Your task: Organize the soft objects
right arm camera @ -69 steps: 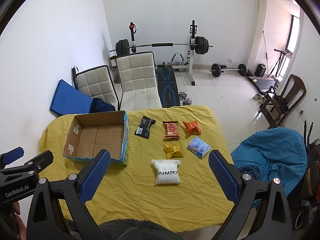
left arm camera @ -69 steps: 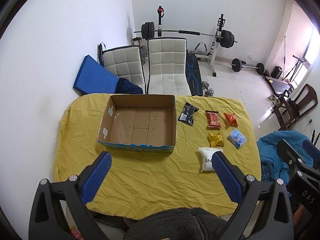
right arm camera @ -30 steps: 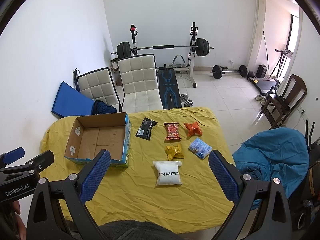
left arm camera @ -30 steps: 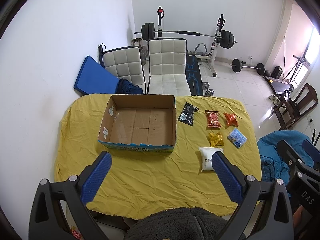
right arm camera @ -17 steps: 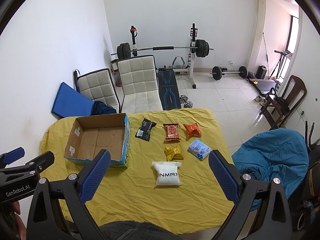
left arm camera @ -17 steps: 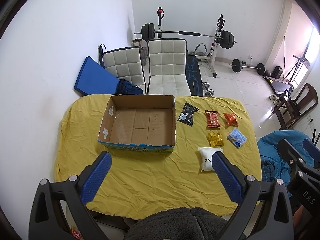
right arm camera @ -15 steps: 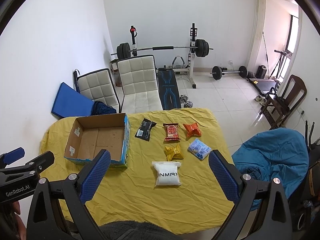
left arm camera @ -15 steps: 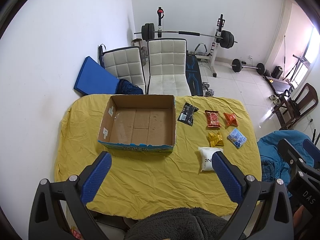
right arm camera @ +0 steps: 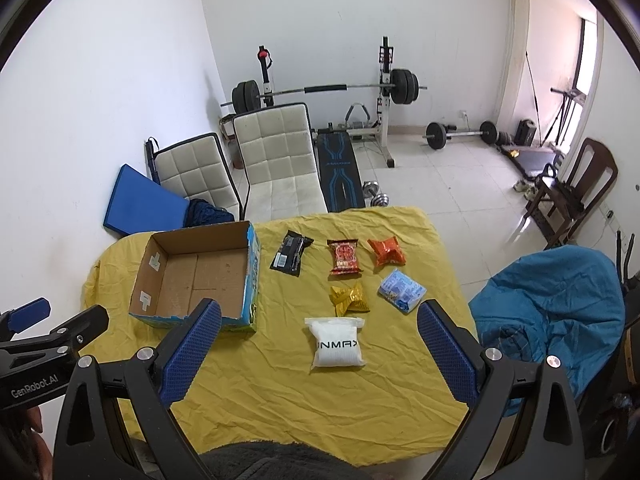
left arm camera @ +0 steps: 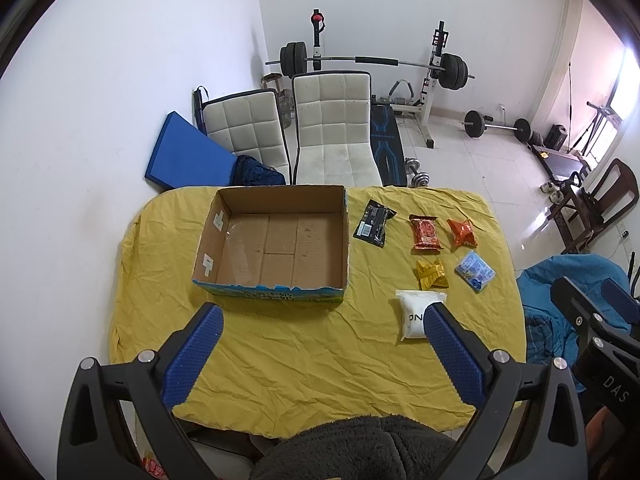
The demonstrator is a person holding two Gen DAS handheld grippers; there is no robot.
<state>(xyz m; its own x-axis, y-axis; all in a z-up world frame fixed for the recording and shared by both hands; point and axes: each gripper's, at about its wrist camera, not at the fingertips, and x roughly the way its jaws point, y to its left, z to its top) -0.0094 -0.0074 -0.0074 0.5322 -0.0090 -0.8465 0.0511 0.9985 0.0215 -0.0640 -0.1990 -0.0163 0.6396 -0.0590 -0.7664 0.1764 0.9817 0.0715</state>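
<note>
An open, empty cardboard box [left arm camera: 276, 240] [right arm camera: 196, 276] sits on the left of the yellow-clothed table [left arm camera: 312, 344] [right arm camera: 280, 392]. To its right lie a black packet [right arm camera: 291, 258], a red packet [right arm camera: 345, 257], an orange packet [right arm camera: 387, 251], a gold packet [right arm camera: 349, 298], a blue-white packet [right arm camera: 401, 290] and a white pouch [right arm camera: 337, 342]. The same packets show in the left wrist view, with the white pouch [left arm camera: 416, 314] partly behind a fingertip. My left gripper [left arm camera: 322, 320] and right gripper [right arm camera: 318, 314] are both open, empty and held high above the table's near edge.
Two white chairs [right arm camera: 276, 160] stand behind the table, with a blue mat [right arm camera: 140, 204] against the wall. A weight bench and barbell rack [right arm camera: 344, 120] fill the back. A blue beanbag [right arm camera: 552, 308] sits right of the table, a wooden chair [right arm camera: 576, 192] beyond it.
</note>
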